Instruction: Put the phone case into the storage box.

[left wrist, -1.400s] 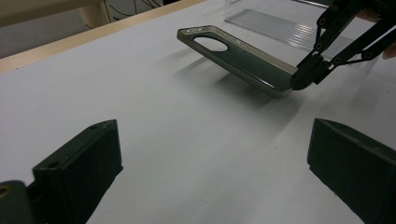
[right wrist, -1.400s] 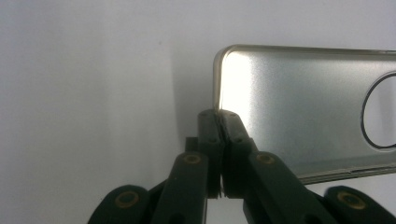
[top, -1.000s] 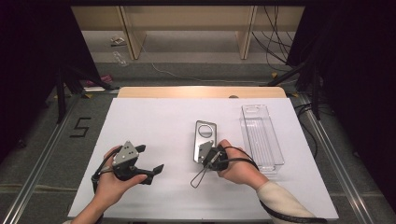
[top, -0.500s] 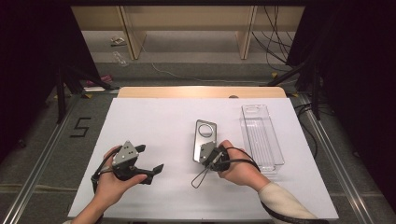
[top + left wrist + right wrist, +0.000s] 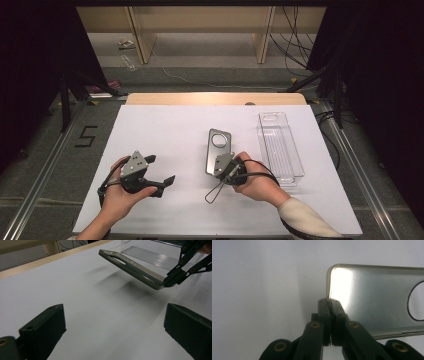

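Right claw [image 5: 331, 305] pinches plate [image 5: 372, 300] by its near corner, lifted off table [image 5: 165, 130]; left claw [image 5: 112, 332] spread, plate ahead. We keep it level, tray [image 5: 280, 145] just beyond.

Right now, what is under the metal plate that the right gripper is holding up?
Under the metal plate lies bare white table with the plate's shadow; nothing else sits there. The right gripper pinches its near corner, lifted. The table under that pinched corner is hidden.

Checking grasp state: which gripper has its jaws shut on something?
The right gripper, clamped on the metal plate's corner. The left gripper is open, holding nothing.
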Tool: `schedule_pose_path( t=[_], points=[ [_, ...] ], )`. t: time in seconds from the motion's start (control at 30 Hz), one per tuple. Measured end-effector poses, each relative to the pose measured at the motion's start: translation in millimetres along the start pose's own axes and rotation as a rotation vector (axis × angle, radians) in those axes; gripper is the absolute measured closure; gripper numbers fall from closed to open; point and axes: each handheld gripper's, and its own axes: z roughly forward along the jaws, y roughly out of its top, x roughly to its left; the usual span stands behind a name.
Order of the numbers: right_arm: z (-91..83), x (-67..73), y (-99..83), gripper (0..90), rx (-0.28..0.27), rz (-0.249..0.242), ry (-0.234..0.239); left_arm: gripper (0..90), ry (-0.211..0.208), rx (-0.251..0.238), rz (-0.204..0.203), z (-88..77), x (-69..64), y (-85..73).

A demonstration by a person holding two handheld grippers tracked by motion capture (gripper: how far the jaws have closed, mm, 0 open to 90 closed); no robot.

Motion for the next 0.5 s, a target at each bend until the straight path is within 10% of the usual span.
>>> schedule_pose_path(
  t=[0.5],
  points=[
    [-6.0, 11.4, 0.3, 89.3, -0.049, 0.01, 0.015, 4.0, 0.0, -0.005, -0.003, -0.4, 0.2, 0.2]
  ],
)
